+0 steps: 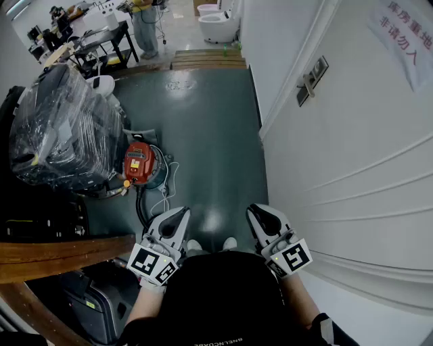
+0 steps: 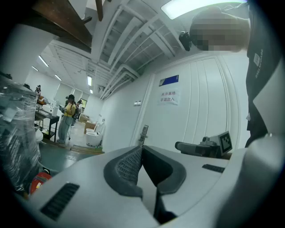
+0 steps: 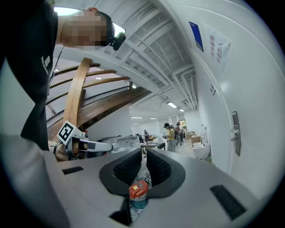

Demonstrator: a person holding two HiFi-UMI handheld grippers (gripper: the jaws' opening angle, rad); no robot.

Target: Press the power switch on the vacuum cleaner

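The vacuum cleaner (image 1: 139, 162) is a small canister with a red top and a teal base, standing on the dark green floor with its black hose and white cord trailing toward me. It shows at the left edge of the left gripper view (image 2: 40, 180) and through the slit between the right jaws (image 3: 138, 192). My left gripper (image 1: 180, 215) and right gripper (image 1: 257, 212) are held side by side in front of my body, well short of the vacuum. Both are shut on nothing; the left jaws (image 2: 141, 150) meet and the right jaws (image 3: 143, 153) leave only a thin slit.
A large plastic-wrapped bundle (image 1: 57, 128) stands just left of the vacuum. A white door with a handle (image 1: 311, 78) fills the right side. A wooden rail (image 1: 61, 253) and a black case (image 1: 88, 304) lie at my lower left. A person in yellow (image 1: 142, 20) and toilets (image 1: 220, 23) are far ahead.
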